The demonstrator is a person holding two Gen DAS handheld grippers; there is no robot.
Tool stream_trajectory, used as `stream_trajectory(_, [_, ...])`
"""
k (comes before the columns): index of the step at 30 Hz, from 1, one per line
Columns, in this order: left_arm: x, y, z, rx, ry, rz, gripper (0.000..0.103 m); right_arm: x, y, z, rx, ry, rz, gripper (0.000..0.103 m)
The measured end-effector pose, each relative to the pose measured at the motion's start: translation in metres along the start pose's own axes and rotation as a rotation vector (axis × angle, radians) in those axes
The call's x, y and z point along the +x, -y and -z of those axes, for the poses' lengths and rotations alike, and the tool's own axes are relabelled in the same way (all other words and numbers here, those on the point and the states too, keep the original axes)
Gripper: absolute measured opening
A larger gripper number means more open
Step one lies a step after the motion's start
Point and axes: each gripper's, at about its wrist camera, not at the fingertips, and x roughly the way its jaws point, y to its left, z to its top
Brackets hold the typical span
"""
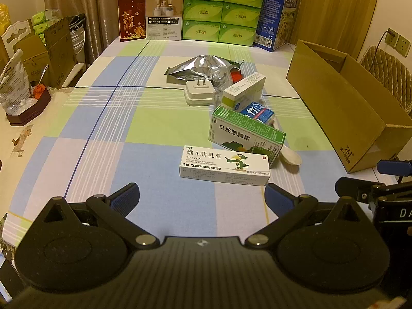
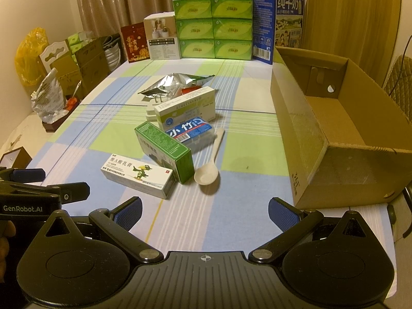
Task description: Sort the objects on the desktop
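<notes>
A pile of small things lies mid-table: a white ointment box with a green bird (image 1: 224, 165) (image 2: 139, 175), a green-topped medicine box (image 1: 246, 132) (image 2: 166, 145), a blue toothpick box (image 2: 191, 130), a white-and-green box (image 2: 185, 104), a cream spoon (image 2: 207, 173), a white plug adapter (image 1: 198, 92) and a silver foil bag (image 1: 203, 65). An open cardboard box (image 2: 342, 134) (image 1: 345, 103) stands to the right. My left gripper (image 1: 202, 195) is open just short of the ointment box. My right gripper (image 2: 205, 212) is open, nearer than the spoon.
The checked tablecloth (image 1: 144, 126) covers the table. Green tissue boxes (image 1: 222, 10), a blue milk carton (image 2: 276, 23), a white product box and a red card line the far edge. Cartons, bags and a dark wooden tray (image 1: 28, 109) crowd the left side. A chair back (image 1: 386, 72) stands right.
</notes>
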Motion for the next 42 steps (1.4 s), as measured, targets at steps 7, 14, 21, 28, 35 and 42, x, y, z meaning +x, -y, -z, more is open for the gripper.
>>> stream_trajectory(7, [0.0002, 0.0001, 0.0005, -0.002, -0.001, -0.001, 0.102, 0.0006, 0.0000, 0.0004, -0.001, -0.001, 0.000, 0.101])
stream_trajectory(14, [0.0002, -0.0001, 0.0005, -0.003, 0.000, -0.001, 0.102, 0.0005, 0.0002, 0.0005, -0.004, -0.001, -0.003, 0.101])
stream_trajectory(21, [0.0001, 0.0001, 0.0003, -0.004, -0.001, -0.002, 0.102, 0.0003, 0.0002, 0.0003, -0.006, -0.001, -0.003, 0.101])
stream_trajectory(28, [0.0007, -0.0017, 0.0012, -0.011, -0.006, 0.007, 0.102, 0.0012, 0.0032, 0.0009, -0.004, -0.002, 0.001, 0.101])
stream_trajectory(35, [0.0005, -0.0050, 0.0013, -0.012, -0.015, 0.022, 0.102, -0.0003, 0.0037, -0.0002, -0.007, -0.005, 0.009, 0.101])
stream_trajectory(42, [-0.0010, -0.0076, -0.0013, -0.009, -0.024, 0.034, 0.102, -0.0012, 0.0042, 0.0000, -0.006, -0.007, 0.008, 0.101])
